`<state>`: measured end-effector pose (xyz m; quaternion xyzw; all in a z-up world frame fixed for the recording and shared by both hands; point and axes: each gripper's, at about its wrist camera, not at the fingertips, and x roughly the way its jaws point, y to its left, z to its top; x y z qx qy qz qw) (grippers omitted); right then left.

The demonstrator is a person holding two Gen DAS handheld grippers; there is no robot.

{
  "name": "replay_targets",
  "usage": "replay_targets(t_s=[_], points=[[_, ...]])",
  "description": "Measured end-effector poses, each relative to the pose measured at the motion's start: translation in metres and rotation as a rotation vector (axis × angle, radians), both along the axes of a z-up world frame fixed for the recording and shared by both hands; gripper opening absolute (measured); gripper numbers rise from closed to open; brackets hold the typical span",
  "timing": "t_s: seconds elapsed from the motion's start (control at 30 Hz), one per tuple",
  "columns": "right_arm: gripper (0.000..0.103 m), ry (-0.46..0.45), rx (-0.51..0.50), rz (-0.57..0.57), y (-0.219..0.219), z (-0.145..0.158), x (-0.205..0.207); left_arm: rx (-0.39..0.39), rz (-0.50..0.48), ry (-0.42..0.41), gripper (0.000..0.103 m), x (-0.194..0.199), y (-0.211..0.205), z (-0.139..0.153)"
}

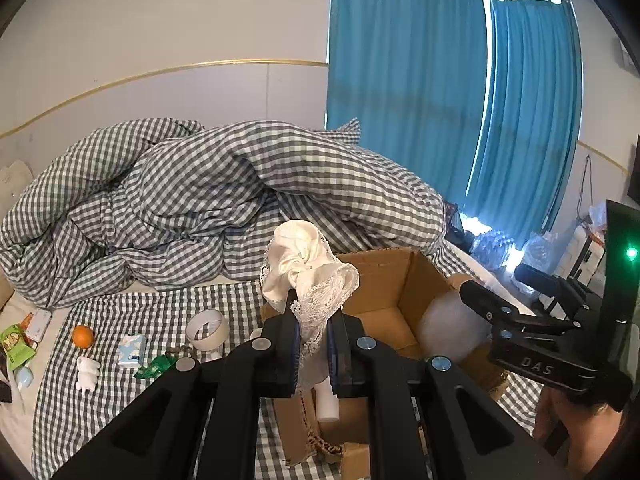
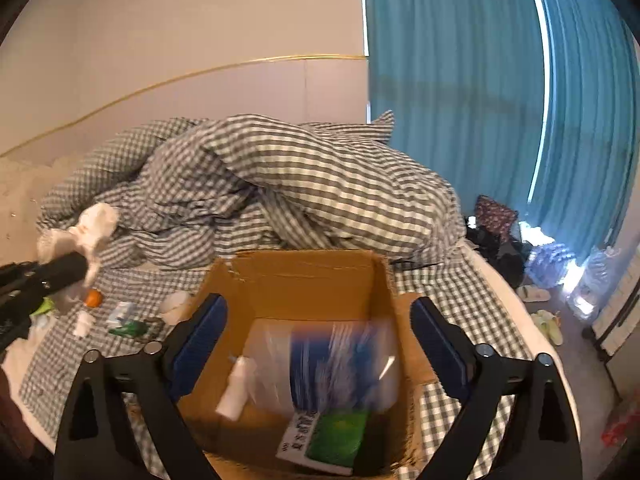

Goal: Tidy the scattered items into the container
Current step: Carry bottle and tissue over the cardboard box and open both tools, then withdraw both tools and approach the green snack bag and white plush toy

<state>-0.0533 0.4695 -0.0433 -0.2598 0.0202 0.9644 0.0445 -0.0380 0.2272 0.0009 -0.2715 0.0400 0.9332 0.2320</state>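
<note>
The left claw (image 1: 313, 344) is clamped on a bunched cream cloth with a lace edge (image 1: 308, 268), its blue pads pinching the lace so that the satin bundle stands up above the fingertips. It hangs over the near left corner of the open cardboard box (image 1: 400, 276), which sits on the bed (image 1: 100, 392). Below the fingertips a small white bottle (image 1: 327, 404) lies on the box floor.

The right claw (image 2: 320, 340) stands wide, with nothing between its pads, poised above the mouth of the box (image 2: 304, 276). Under it, inside the box, a clear bag with a blue print (image 2: 332, 364) shows blurred, beside the white bottle (image 2: 236, 388) and a packet with a green label (image 2: 332, 436). In the left wrist view this claw reaches in from the right over the far side of the box, with the person's hand (image 1: 576, 428) beneath it.

Out on the checked sheet to the left of the box lie the loose items: a roll of tape (image 1: 208, 330) just beside the box, a green wrapper (image 1: 154, 368), a small tissue pack (image 1: 132, 350), an orange (image 1: 83, 336), a white figurine (image 1: 88, 374) and some packets (image 1: 24, 336) at the bed's left edge. A rumpled gingham duvet (image 1: 208, 192) is heaped behind, and teal curtains (image 1: 404, 80) hang beyond it.
</note>
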Motion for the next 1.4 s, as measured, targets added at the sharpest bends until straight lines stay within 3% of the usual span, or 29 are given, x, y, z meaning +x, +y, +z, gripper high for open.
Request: replay_targets(t_s=[0.2, 0.53, 0.57, 0.63, 0.67, 0.7, 0.73, 1.1, 1.4], points=[[0.103, 0.053, 0.008, -0.055, 0.015, 0.004, 0.01, -0.019, -0.026, -0.019, 0.011, -0.004, 0.02, -0.01], [0.103, 0.069, 0.003, -0.107, 0.044, 0.006, 0.026, -0.057, -0.08, -0.066, 0.015, -0.007, 0.063, -0.031], [0.103, 0.069, 0.001, -0.113, 0.046, 0.006, 0.026, -0.065, -0.082, -0.068, 0.021, -0.008, 0.067, -0.032], [0.103, 0.067, -0.006, -0.12, 0.049, 0.005, 0.027, -0.073, -0.079, -0.066, 0.045, -0.008, 0.071, -0.033], [0.103, 0.066, -0.009, -0.121, 0.05, 0.004, 0.026, -0.077, -0.072, -0.057, 0.071, -0.007, 0.072, -0.032], [0.103, 0.065, -0.01, -0.122, 0.05, 0.004, 0.026, -0.079, -0.063, -0.044, 0.088, -0.006, 0.072, -0.032], [0.103, 0.064, -0.008, -0.122, 0.05, 0.003, 0.026, -0.073, -0.056, -0.03, 0.091, -0.004, 0.071, -0.031], [0.103, 0.069, 0.005, -0.116, 0.036, 0.003, 0.027, -0.026, -0.051, -0.018, 0.098, -0.006, 0.049, -0.021], [0.103, 0.085, 0.01, -0.049, -0.011, 0.013, 0.022, -0.032, 0.046, -0.016, 0.103, -0.012, -0.011, -0.023]])
